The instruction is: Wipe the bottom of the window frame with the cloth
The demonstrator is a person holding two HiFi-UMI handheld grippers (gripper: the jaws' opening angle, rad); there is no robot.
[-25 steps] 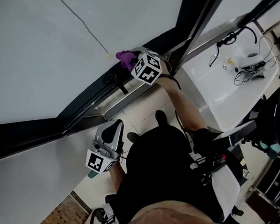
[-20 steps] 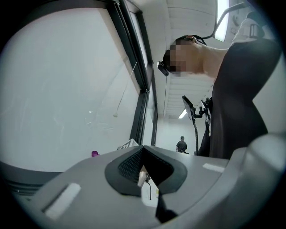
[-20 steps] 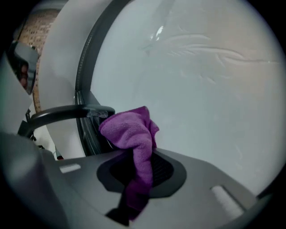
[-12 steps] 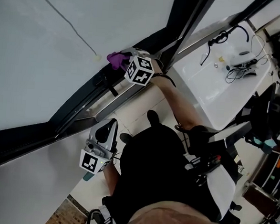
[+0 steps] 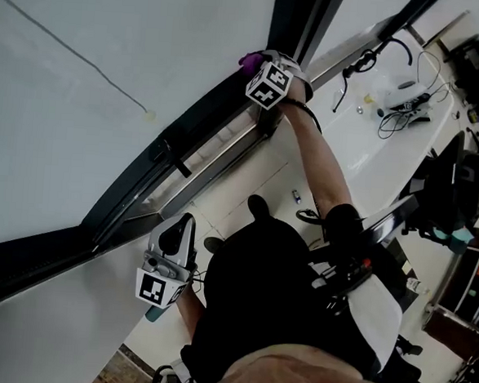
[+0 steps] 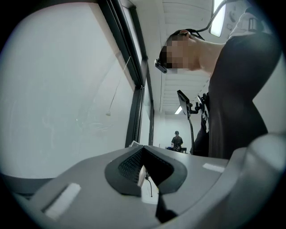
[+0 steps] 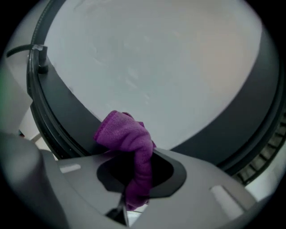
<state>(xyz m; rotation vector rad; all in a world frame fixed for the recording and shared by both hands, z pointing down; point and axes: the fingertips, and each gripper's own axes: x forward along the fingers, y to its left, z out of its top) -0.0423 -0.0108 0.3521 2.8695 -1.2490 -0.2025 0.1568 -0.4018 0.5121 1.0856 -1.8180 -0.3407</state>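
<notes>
In the head view the dark bottom rail of the window frame [image 5: 196, 134] runs diagonally from lower left to upper right. My right gripper [image 5: 263, 64] is at the rail's far upper end, shut on a purple cloth [image 5: 249, 59] pressed against the frame. From the right gripper view, the cloth [image 7: 128, 134] bulges out of the jaws onto the dark frame [image 7: 71, 120] under the pale glass. My left gripper [image 5: 186, 224] hangs low beside the wall, away from the rail. The left gripper [image 6: 145, 172] is shut with nothing held.
A thin cord with a small pull [image 5: 150, 116] hangs across the glass. A white desk [image 5: 365, 146] with cables and devices stands to the right of the frame. The person's black-clad body [image 5: 281, 304] fills the lower middle, over pale floor tiles [image 5: 257, 180].
My right gripper has slid the purple cloth along the bottom rail toward its far right end. The left gripper has stayed low by the wall.
</notes>
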